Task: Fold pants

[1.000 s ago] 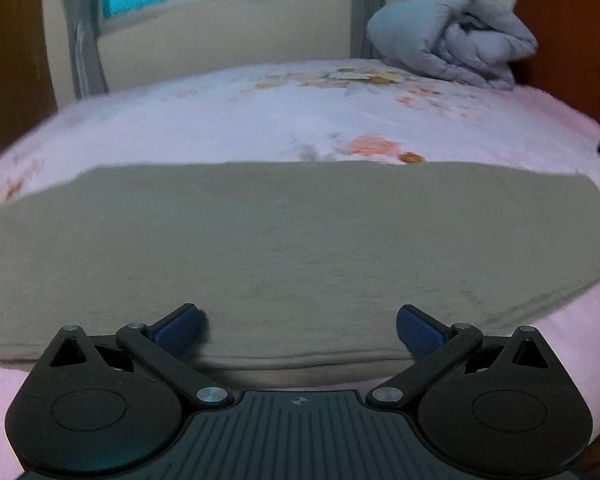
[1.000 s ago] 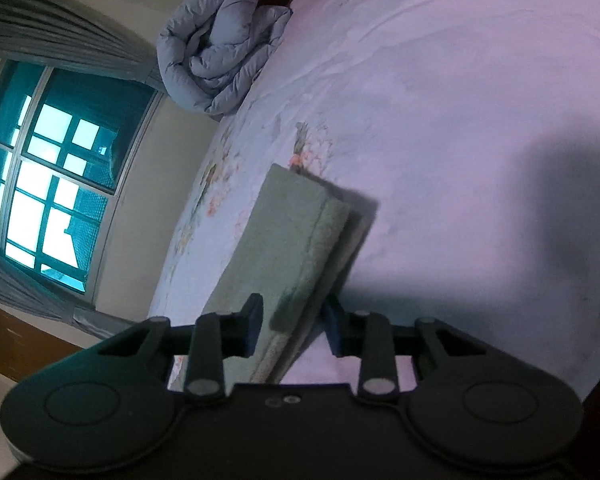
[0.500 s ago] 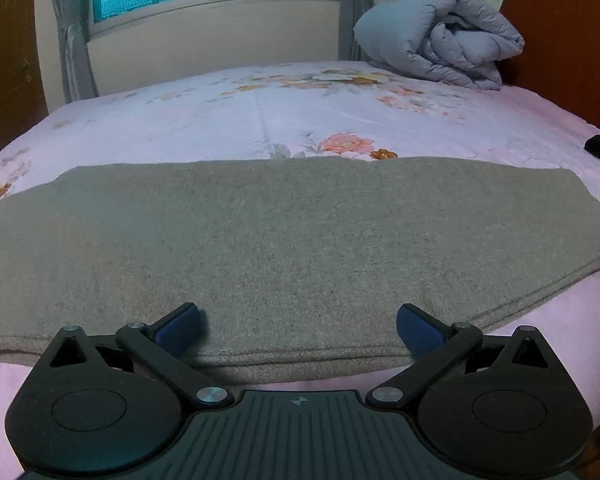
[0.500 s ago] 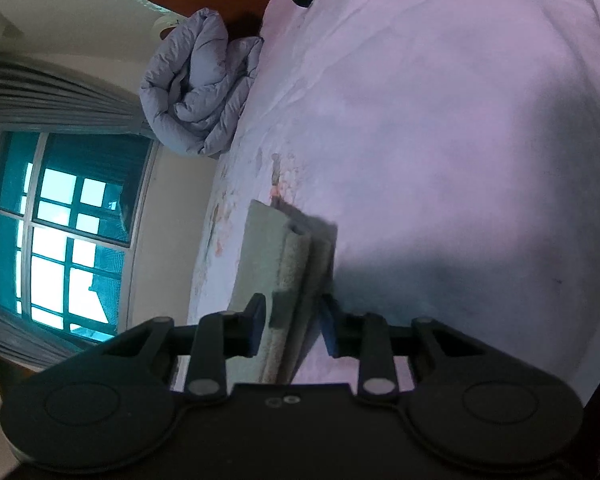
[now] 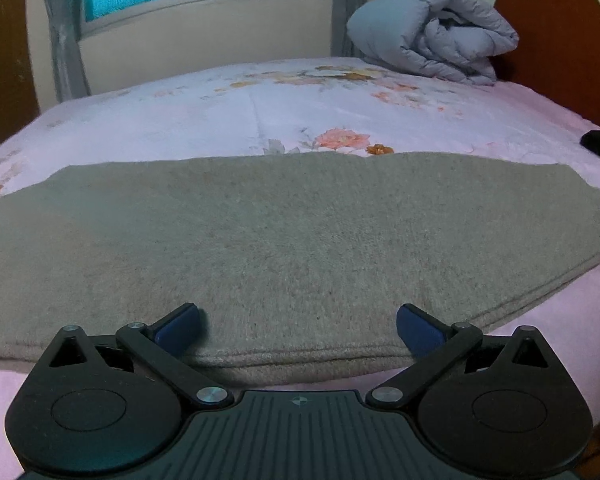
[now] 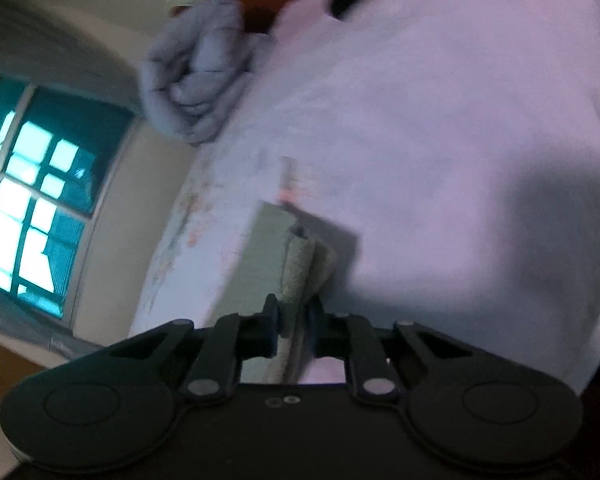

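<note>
In your left wrist view, the pants [image 5: 292,240] lie flat across the bed [image 5: 260,112], a long grey-brown strip from 9 o'clock to 3 o'clock. They already lie doubled, and you can see the stacked edges along the near side at 6 o'clock. Your left gripper [image 5: 298,326] stands wide and grips nothing. Its blue pads [image 5: 178,322] hover over the near edge of the cloth, one toward 7 o'clock and one toward 5 o'clock. This view looks much the same as a moment ago. The rolled grey quilt [image 5: 432,44] sits far off at 1 o'clock, by the headboard [image 5: 556,32].

In your right wrist view, things have changed. A second ago your right gripper [image 6: 294,326] had a gap around the end of the pants, with the cloth loose between the fingers. Now the jaws have pinched in and are clenched on the end of the pants [image 6: 300,272]. The cloth end stands up a little toward 12 o'clock and curls above the fingers. The picture is blurry, so you seem to be moving.

That means you have the end in hand. The next fold can likely start: carry this end over toward the other end. Your left gripper has not yet caught its side, so mind that the layers do not slide apart.
</note>
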### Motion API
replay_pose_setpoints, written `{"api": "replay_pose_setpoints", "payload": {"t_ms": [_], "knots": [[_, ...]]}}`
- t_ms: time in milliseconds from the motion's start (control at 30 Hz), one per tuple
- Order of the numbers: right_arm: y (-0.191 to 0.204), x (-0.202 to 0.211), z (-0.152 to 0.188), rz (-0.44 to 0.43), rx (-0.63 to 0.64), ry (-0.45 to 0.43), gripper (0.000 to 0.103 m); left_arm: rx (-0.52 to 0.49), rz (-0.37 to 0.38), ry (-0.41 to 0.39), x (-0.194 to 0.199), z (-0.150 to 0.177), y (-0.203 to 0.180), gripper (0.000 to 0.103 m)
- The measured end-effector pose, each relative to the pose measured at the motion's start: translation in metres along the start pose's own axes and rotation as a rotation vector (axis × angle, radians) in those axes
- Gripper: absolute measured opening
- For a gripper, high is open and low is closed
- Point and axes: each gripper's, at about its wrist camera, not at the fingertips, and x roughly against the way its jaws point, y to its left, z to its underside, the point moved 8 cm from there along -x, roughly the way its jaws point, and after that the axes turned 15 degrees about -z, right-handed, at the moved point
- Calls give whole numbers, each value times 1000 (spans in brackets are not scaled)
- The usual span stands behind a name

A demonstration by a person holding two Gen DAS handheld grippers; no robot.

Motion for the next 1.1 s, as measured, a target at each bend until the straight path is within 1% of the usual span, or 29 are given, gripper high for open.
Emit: {"api": "replay_pose_setpoints", "payload": {"t_ms": [33, 67, 133, 167, 267, 333, 367, 433, 500, 533, 567, 600, 633, 667, 700, 733, 767, 800, 867, 900, 967, 1033, 1100], "knots": [[13, -1, 0, -4, 31, 6, 4, 16, 26, 2, 3, -5, 10, 103], [33, -3, 0, -21, 75, 13, 4, 44, 20, -16, 9, -11, 27, 103], [77, -11, 7, -67, 185, 42, 4, 96, -15, -85, 22, -24, 74, 103], [104, -19, 16, -87, 259, 67, 4, 111, -34, -112, 28, -30, 98, 103], [175, -42, 57, -163, 434, 135, 5, 166, -127, -180, 44, -40, 196, 103], [214, -60, 98, -207, 515, 189, 5, 236, -208, -197, 52, -35, 273, 103], [231, -70, 124, -229, 555, 220, 5, 259, -242, -191, 54, -29, 302, 103], [257, -87, 176, -262, 629, 287, 5, 327, -314, -169, 59, -7, 364, 103], [271, -105, 239, -293, 691, 387, 5, 377, -359, -128, 61, 17, 406, 103], [273, -112, 269, -301, 712, 436, 6, 394, -378, -113, 63, 29, 421, 103], [272, -119, 305, -319, 733, 504, 13, 409, -392, -100, 65, 41, 433, 103], [266, -126, 344, -326, 778, 602, 17, 421, -406, -87, 66, 52, 442, 103], [257, -132, 377, -283, 811, 721, 18, 431, -410, -74, 67, 61, 448, 103], [251, -131, 392, -247, 811, 762, 16, 440, -408, -66, 67, 67, 453, 103], [252, -123, 394, -291, 781, 733, 15, 452, -402, -62, 68, 72, 455, 103], [256, -114, 387, -333, 738, 677, 15, 463, -389, -63, 68, 74, 454, 103], [255, -109, 378, -320, 725, 645, 17, 471, -372, -67, 68, 76, 451, 103], [254, -106, 365, -301, 717, 611, 18, 472, -339, -69, 65, 73, 443, 103], [251, -99, 330, -287, 685, 535, 18, 461, -231, -79, 56, 60, 418, 103], [248, -95, 314, -266, 679, 502, 19, 442, -159, -93, 52, 50, 398, 103], [239, -88, 283, -221, 669, 450, 19, 406, -45, -112, 45, 33, 359, 103], [227, -78, 255, -205, 625, 409, 20, 397, 40, -87, 34, 20, 327, 103], [208, -67, 230, -192, 543, 375, 20, 387, 92, -42, 18, 12, 299, 102]]}}
